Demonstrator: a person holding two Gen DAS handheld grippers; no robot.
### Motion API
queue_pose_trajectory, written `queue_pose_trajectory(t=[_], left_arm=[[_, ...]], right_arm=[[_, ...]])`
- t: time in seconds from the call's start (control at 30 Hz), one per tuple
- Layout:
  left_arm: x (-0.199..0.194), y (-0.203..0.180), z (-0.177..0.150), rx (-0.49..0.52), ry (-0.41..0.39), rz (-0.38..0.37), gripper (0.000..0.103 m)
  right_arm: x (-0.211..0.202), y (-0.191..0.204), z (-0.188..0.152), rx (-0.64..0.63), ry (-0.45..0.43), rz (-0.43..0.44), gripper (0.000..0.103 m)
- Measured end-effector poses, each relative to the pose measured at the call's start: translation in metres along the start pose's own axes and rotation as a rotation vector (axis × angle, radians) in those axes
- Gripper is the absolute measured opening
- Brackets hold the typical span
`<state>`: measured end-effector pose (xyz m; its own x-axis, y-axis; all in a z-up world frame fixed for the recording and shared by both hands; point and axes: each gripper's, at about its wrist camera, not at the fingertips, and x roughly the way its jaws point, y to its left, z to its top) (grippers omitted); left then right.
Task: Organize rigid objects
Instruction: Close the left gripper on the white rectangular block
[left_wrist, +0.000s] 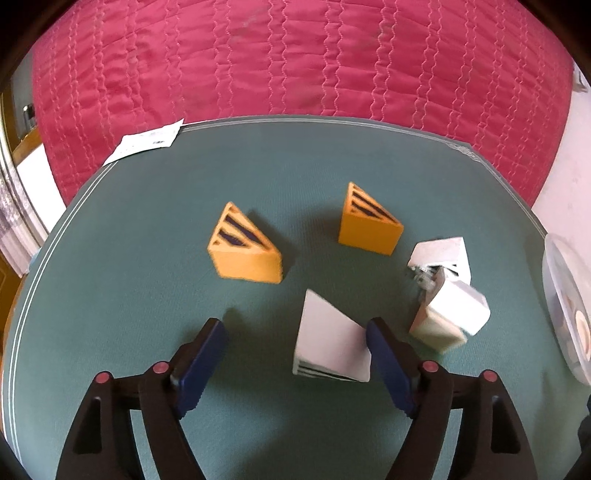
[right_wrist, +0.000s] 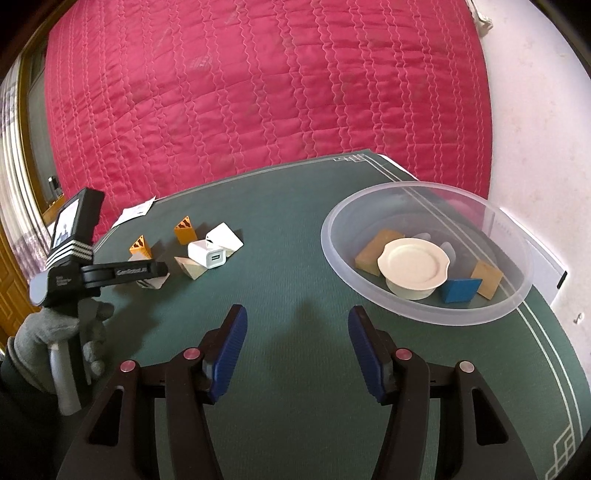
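Observation:
A white wedge (left_wrist: 328, 339) lies on the green table mat (left_wrist: 147, 295) between the jaws of my left gripper (left_wrist: 294, 328). It sits close against the right finger (left_wrist: 388, 365) and far from the left one, so the gripper is open. Beyond it stand two orange wedges with dark stripes (left_wrist: 245, 245) (left_wrist: 369, 221). To the right are a white charger cube (left_wrist: 456, 306), a cream wedge (left_wrist: 436, 330) under it and another white wedge (left_wrist: 441, 254). My right gripper (right_wrist: 297, 321) hangs open over bare mat with nothing between its fingers.
A clear plastic bowl (right_wrist: 327, 229) stands at the right, holding a cream plate (right_wrist: 413, 264), wooden blocks (right_wrist: 375, 256) and a blue block (right_wrist: 460, 290). A gloved hand (right_wrist: 40, 336) holds the left gripper (right_wrist: 155, 277). A paper slip (left_wrist: 144, 142) lies at the mat's far edge, a red quilt (left_wrist: 295, 55) beyond.

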<state>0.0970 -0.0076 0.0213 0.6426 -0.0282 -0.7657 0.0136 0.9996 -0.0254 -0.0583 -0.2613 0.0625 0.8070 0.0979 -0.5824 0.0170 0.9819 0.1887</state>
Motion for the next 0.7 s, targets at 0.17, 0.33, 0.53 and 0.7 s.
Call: queue_pose_trajectory(t=[0.17, 0.33, 0.53, 0.7], left_arm=[[-0.008, 0.011, -0.014, 0.000, 0.016, 0.012, 0.092], [-0.015, 0.022, -0.019, -0.030, 0.018, 0.026, 0.092], [-0.018, 0.013, -0.008, -0.079, 0.013, 0.005, 0.092], [-0.006, 0.002, 0.004, -0.106, 0.003, 0.052, 0.092]], right_arm=[[0.000, 0.001, 0.000, 0.000, 0.000, 0.000, 0.058], [0.001, 0.002, -0.001, -0.002, 0.001, 0.002, 0.058], [0.001, 0.004, -0.003, -0.004, 0.002, 0.004, 0.058], [0.001, 0.004, -0.003, -0.004, 0.002, 0.005, 0.058]])
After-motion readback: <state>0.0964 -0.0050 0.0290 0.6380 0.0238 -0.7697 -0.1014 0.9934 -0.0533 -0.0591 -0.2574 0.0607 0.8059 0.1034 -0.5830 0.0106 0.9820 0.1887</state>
